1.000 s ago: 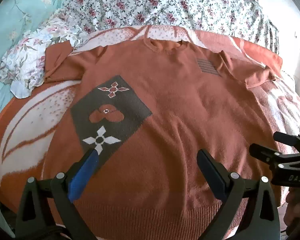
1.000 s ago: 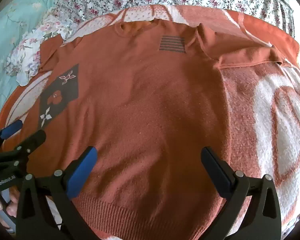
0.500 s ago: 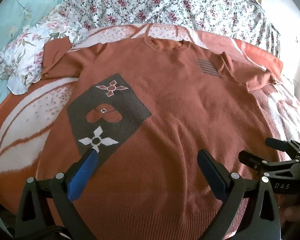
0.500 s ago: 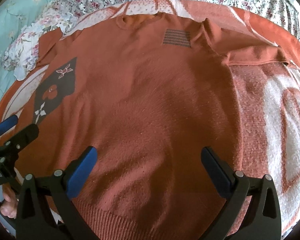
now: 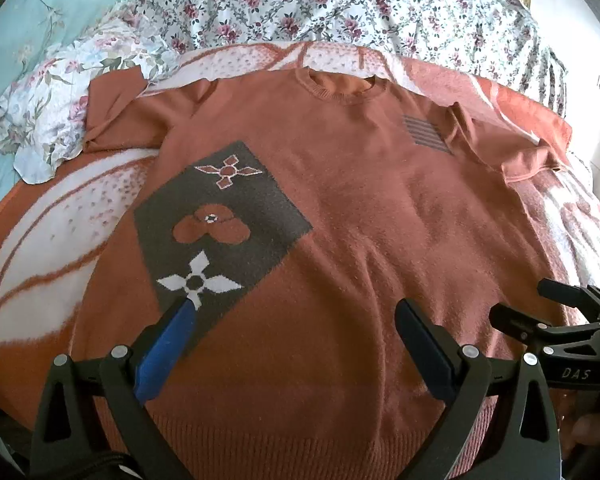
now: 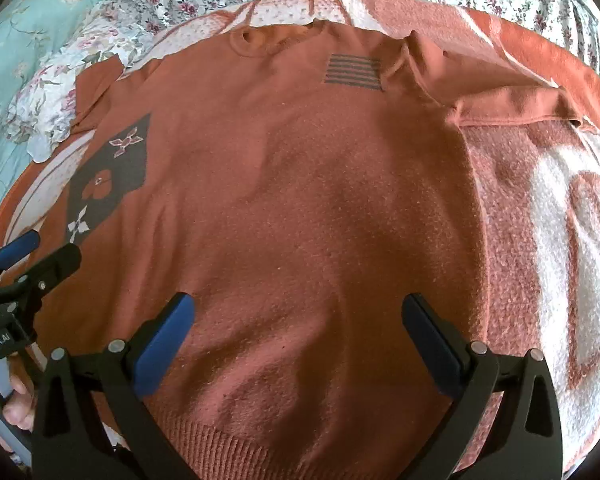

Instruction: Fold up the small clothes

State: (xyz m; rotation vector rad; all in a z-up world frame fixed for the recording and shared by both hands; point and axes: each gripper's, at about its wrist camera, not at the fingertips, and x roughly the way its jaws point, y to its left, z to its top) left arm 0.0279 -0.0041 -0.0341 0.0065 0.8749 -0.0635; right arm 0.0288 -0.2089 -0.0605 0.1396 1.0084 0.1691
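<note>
A bed fills the scene, covered by an orange-and-white blanket (image 5: 52, 248), with a rose-print floral sheet (image 5: 340, 4) bunched along its far side and a pale floral pillow (image 5: 56, 116) off to the far left of the sweater. And there's the sweater (image 5: 360, 208), rust-orange with short sleeves, lying flat and face up on the blanket, collar pointing away, ribbed hem nearest the cameras. A dark diamond patch (image 5: 220, 232) with three flower shapes sits on the sweater's left half; a small block of dark stripes (image 6: 354, 72) marks the chest on the right. The left gripper (image 5: 296, 320) hangs over the sweater's lower left area, jaws spread wide, nothing between them. The right gripper (image 6: 298, 312) hovers over the lower right part of the sweater, jaws likewise wide apart and empty. A few fingers (image 6: 16, 404) of the person's hand show below the left gripper's body, at the edge of the right wrist view; the fisheye warps that corner, so I can't make out the grip.
</note>
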